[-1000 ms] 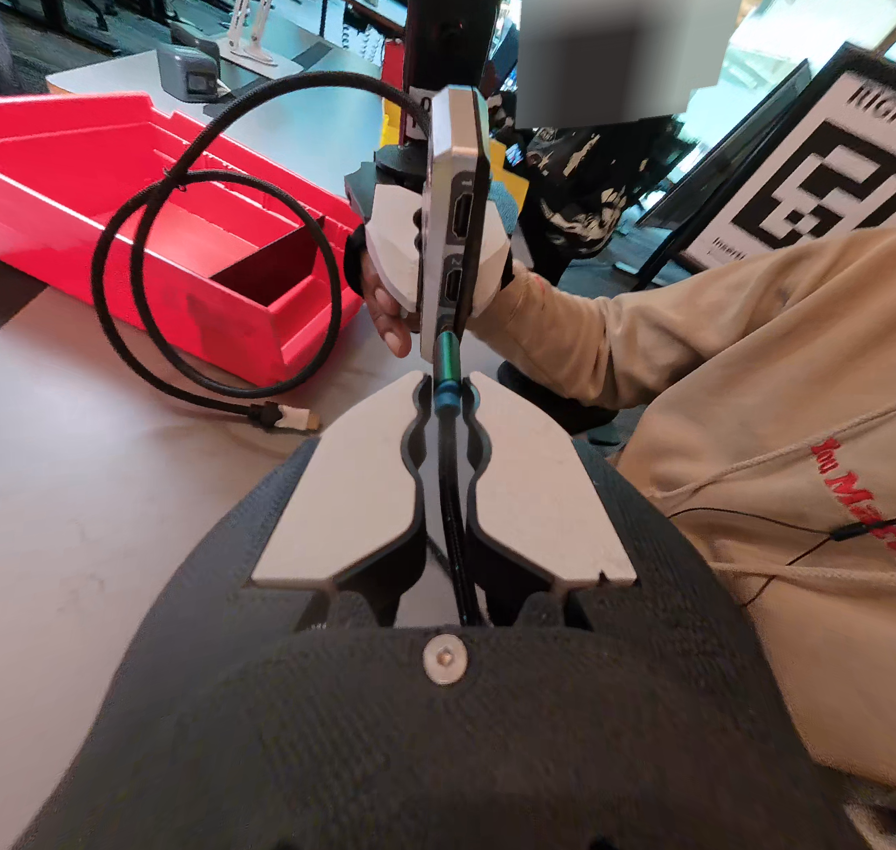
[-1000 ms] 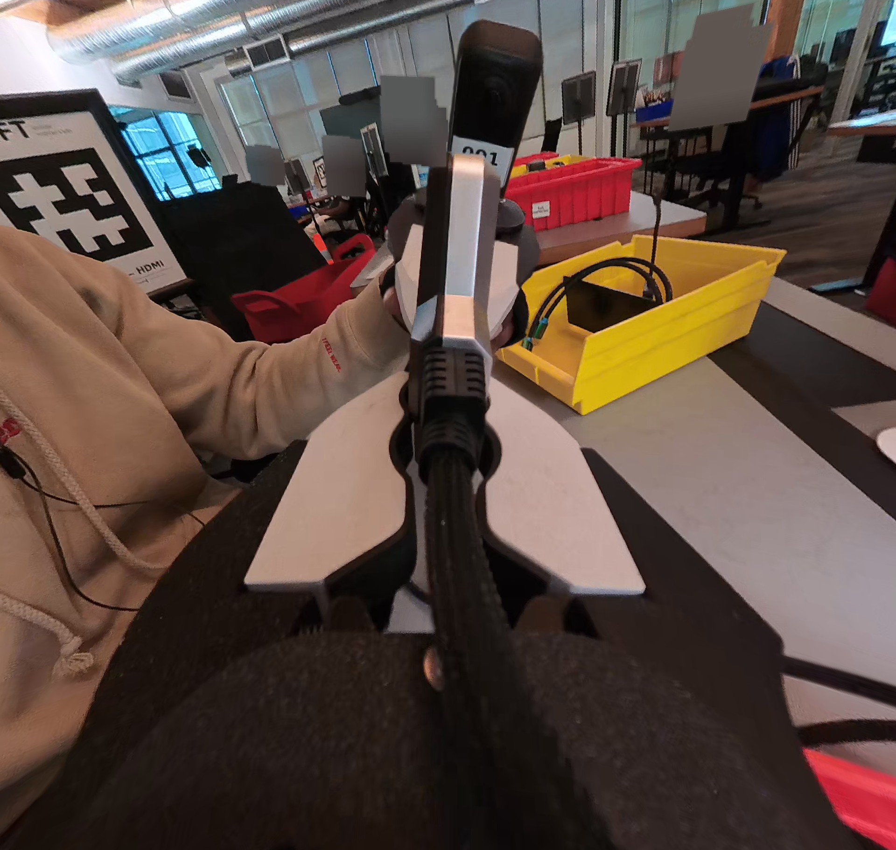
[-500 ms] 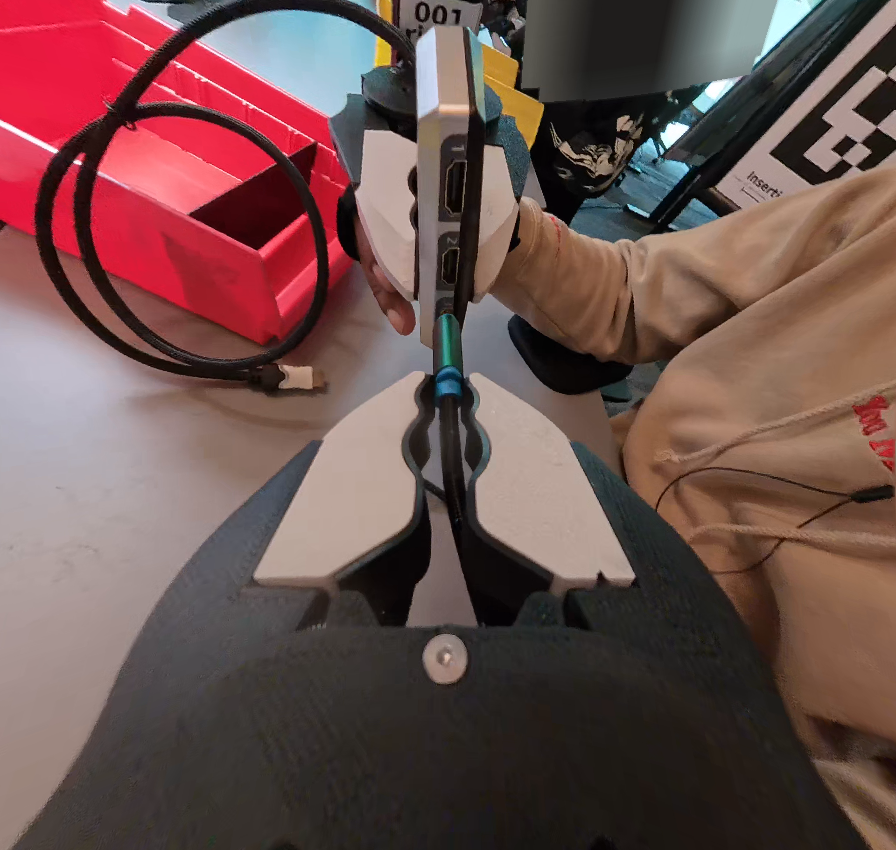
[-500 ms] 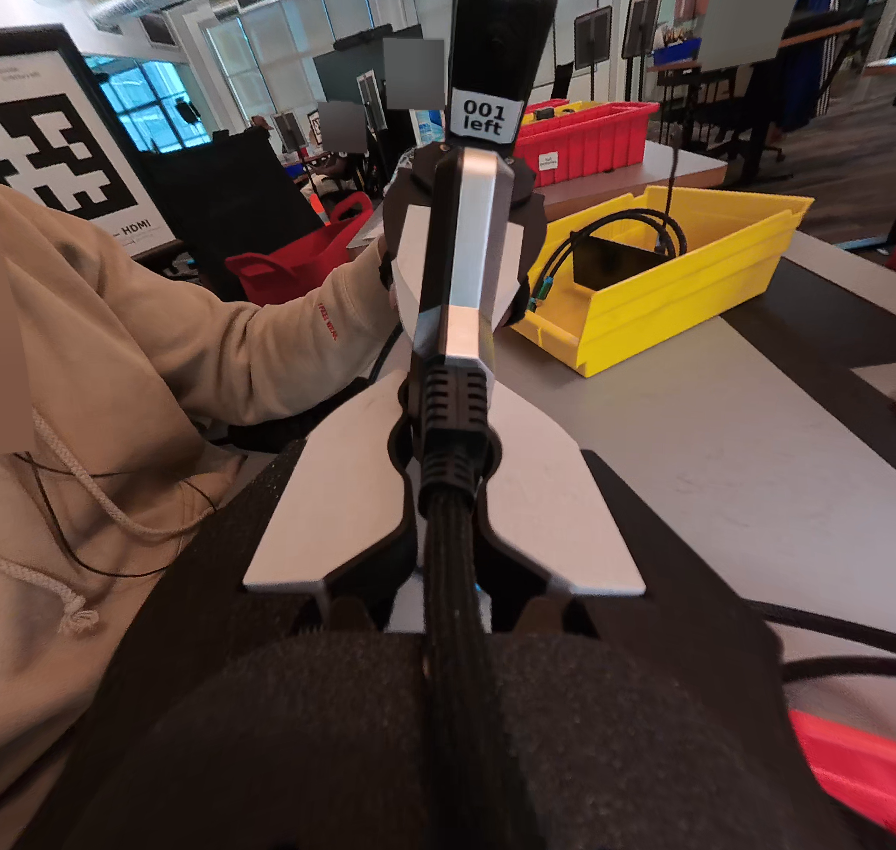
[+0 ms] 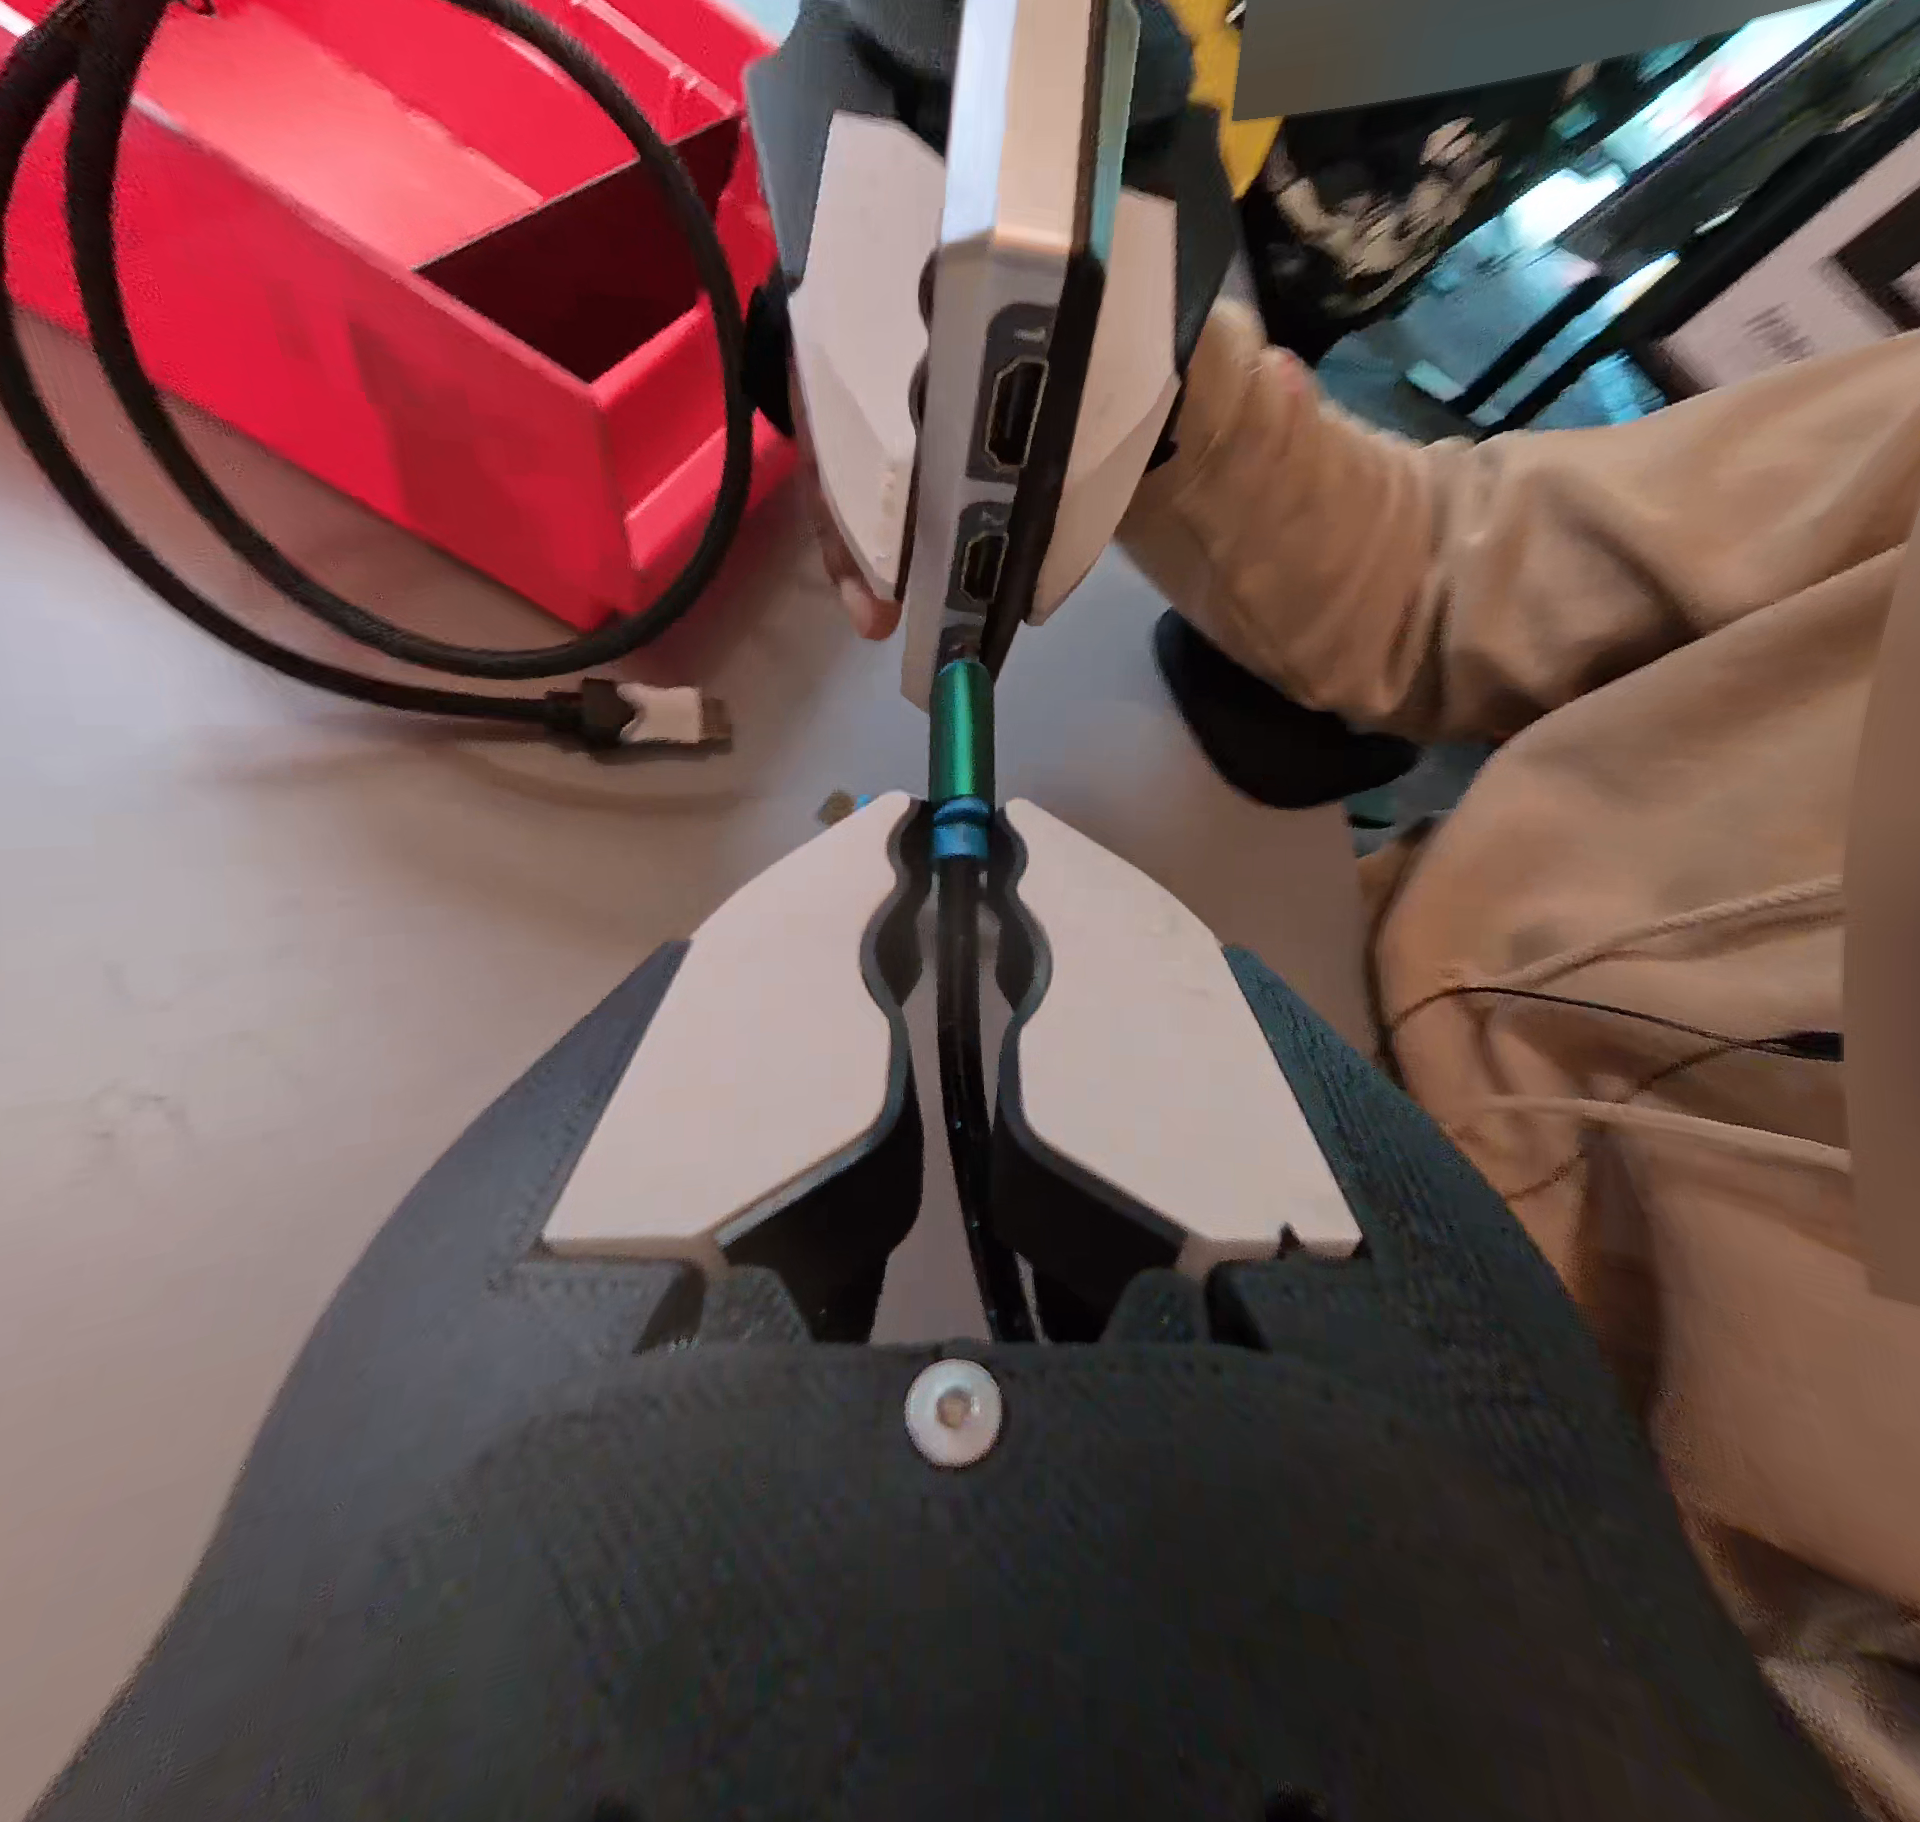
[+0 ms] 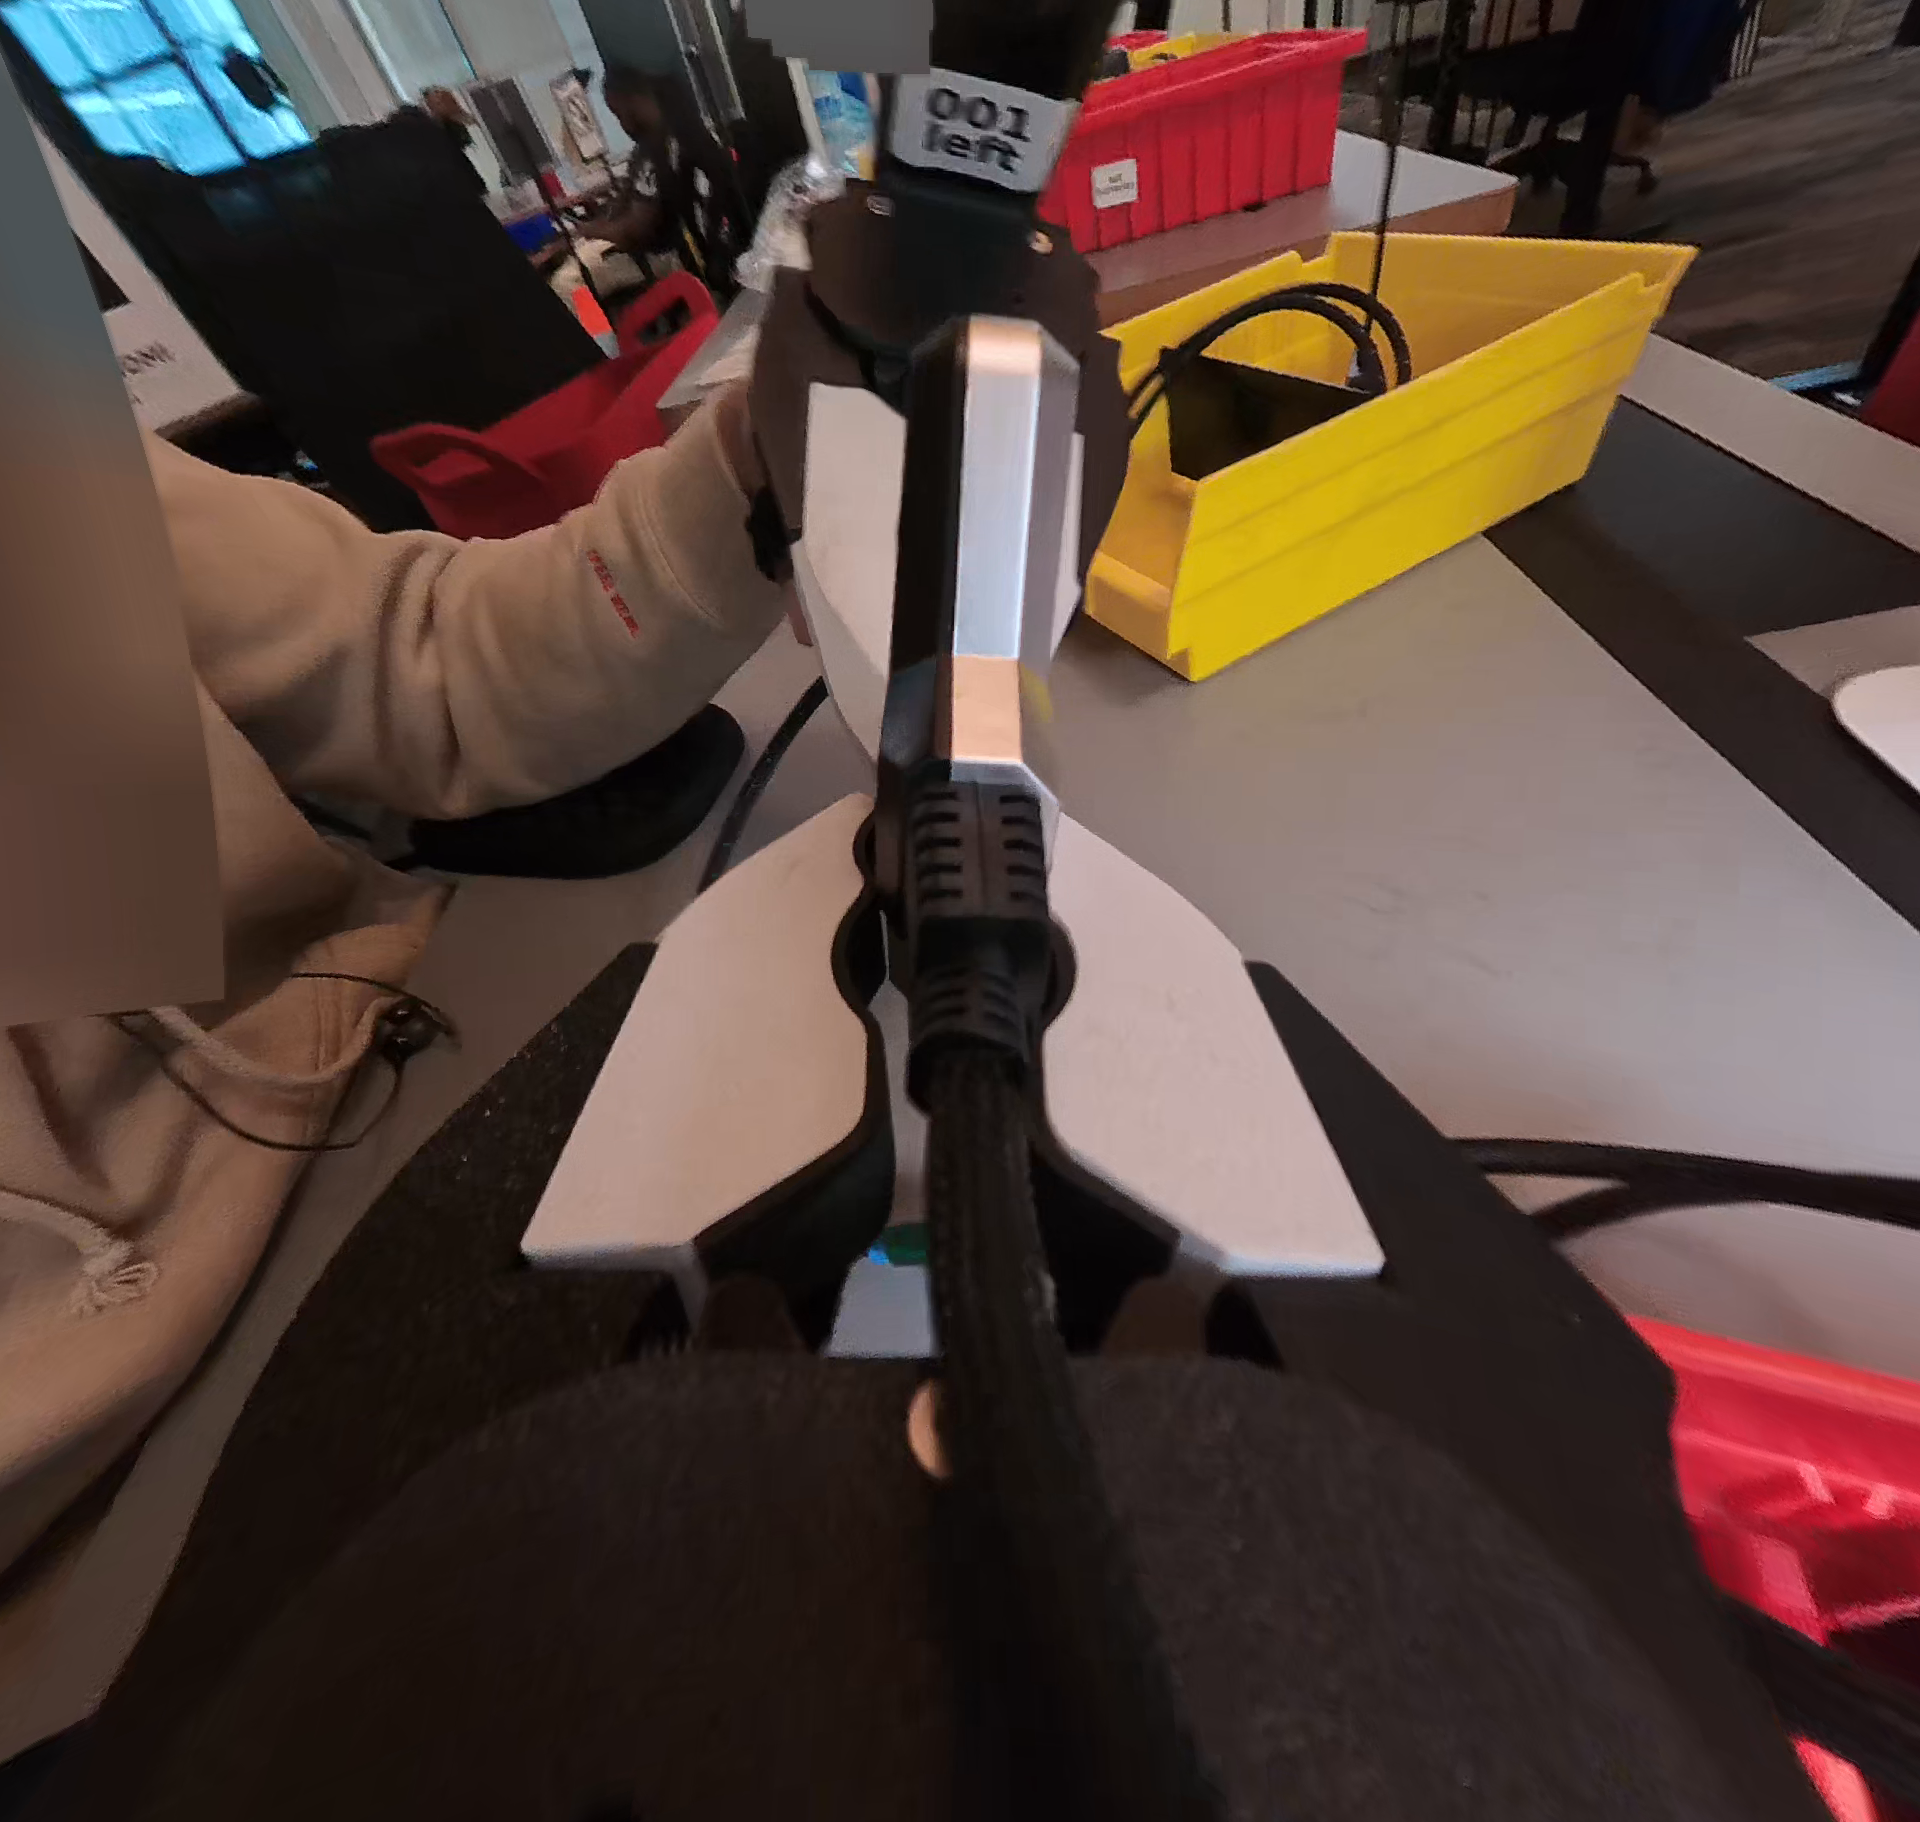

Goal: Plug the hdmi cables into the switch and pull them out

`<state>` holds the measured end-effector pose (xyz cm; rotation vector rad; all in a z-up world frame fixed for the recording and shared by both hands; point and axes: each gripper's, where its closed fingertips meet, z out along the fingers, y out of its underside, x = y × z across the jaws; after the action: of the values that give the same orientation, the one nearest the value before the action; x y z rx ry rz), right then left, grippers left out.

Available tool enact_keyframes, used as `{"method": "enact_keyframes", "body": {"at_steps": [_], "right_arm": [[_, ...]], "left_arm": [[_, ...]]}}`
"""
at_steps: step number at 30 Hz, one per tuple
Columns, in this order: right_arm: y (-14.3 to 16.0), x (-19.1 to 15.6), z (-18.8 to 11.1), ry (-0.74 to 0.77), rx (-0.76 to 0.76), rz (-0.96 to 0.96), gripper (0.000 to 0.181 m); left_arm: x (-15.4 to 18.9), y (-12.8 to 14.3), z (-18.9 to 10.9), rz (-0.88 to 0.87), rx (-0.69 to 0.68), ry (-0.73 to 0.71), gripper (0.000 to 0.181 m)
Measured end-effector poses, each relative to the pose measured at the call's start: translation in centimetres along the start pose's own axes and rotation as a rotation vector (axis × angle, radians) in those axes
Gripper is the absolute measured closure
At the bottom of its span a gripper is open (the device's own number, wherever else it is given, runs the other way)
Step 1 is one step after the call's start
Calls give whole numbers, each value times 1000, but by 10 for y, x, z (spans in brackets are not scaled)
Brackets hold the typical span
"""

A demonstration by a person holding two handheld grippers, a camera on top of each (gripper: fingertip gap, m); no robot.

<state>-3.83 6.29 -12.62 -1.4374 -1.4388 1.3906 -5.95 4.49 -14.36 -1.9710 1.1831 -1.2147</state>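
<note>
Left tool [image 5: 956, 827] clamped on thin cable behind green plug [image 5: 958, 723], seated in switch [image 5: 1023, 318] bottom port | right tool [image 6: 961, 899] pinches switch, above bench [image 5: 260, 941] | judgement: pull straight along port, brace switch, no twisting.

Both claws [image 5: 958, 816] [image 6: 961, 837] clamped shut, facing e/o.
</note>
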Motion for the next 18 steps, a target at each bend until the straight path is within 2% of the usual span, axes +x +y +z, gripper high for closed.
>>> {"method": "enact_keyframes", "body": {"at_steps": [2, 5, 8, 11, 13, 16, 18], "right_arm": [[-2, -10, 0, -69, 20, 15, 159], [1, -8, -1, -110, 52, 65, 160], [6, 0, 1, -98, 49, 97, 160], [7, -4, 0, -102, 32, 81, 160], [13, -5, -1, -114, 5, 93, 160], [-4, -6, -4, -159, 123, 130, 160], [2, -15, 1, -196, 72, 113, 159]], "left_arm": [[7, -2, -2, -14, 31, 81, 171], [6, 0, 2, 5, 26, 76, 170], [1, 4, 6, 12, -12, 13, 171], [1, 4, 8, -39, 2, 62, 171], [3, 8, 12, -12, -19, 72, 171], [13, -1, 16, 6, 32, 128, 170], [17, 16, 25, 15, -67, 180, 170]]}}
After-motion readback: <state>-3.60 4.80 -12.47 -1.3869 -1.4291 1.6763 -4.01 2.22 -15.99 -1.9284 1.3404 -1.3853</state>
